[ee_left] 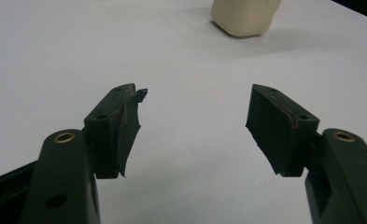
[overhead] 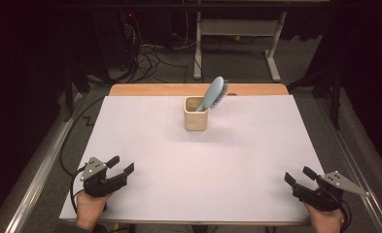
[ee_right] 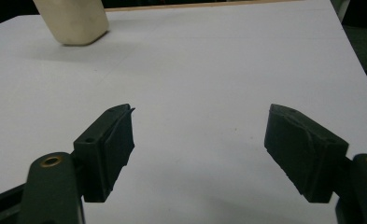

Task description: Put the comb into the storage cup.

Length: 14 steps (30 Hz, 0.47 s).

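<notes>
A cream square cup (overhead: 196, 114) stands upright near the far middle of the white table (overhead: 198, 160). A light blue hairbrush (overhead: 213, 93) leans in it, bristle head up and tilted right. My left gripper (overhead: 121, 164) rests at the near left corner, open and holding nothing. My right gripper (overhead: 299, 174) rests at the near right corner, also open and holding nothing. Both are far from the cup. In the left gripper view the cup's base (ee_left: 244, 18) shows beyond the open left gripper (ee_left: 195, 100). In the right gripper view the cup (ee_right: 74, 21) sits far left beyond the right gripper (ee_right: 201, 112).
A wooden strip (overhead: 145, 89) borders the table's far edge. Behind it, cables (overhead: 149, 58) lie on the floor beside white desk legs (overhead: 275, 53). Metal rails (overhead: 38, 170) run along both sides of the table.
</notes>
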Tool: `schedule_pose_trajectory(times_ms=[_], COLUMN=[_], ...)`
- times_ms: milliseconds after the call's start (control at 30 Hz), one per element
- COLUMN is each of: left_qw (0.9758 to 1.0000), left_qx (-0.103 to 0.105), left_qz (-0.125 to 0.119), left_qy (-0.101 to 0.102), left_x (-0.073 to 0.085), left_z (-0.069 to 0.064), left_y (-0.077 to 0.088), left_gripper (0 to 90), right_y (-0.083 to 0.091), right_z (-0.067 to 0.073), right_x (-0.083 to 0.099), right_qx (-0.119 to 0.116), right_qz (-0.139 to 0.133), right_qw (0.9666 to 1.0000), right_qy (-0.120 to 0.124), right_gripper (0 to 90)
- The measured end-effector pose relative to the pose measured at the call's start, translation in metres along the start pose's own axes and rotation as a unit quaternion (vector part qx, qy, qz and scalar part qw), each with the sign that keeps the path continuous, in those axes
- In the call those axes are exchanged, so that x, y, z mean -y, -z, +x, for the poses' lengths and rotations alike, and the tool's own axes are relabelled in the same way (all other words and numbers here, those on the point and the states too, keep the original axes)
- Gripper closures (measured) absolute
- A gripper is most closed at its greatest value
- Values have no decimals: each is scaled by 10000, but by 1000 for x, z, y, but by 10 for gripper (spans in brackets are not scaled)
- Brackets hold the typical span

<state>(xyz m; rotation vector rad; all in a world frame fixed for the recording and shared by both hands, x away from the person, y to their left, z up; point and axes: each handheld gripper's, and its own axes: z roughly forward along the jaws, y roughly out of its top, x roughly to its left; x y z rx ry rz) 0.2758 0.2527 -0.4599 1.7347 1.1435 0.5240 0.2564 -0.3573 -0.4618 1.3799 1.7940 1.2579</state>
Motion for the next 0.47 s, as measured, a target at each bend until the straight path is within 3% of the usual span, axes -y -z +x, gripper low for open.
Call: schedule_pose_trajectory(times_ms=[467], left_qw=[10000], left_qx=[15], left_qz=[14], left_qy=[-9], left_x=[-1], left_z=[0], left_y=[-1], left_gripper=[349], right_y=[1], right_z=[0], right_x=[0], right_qx=[-5], right_qz=[-11], right_qw=[10000], right_qy=[29], right_gripper=[245])
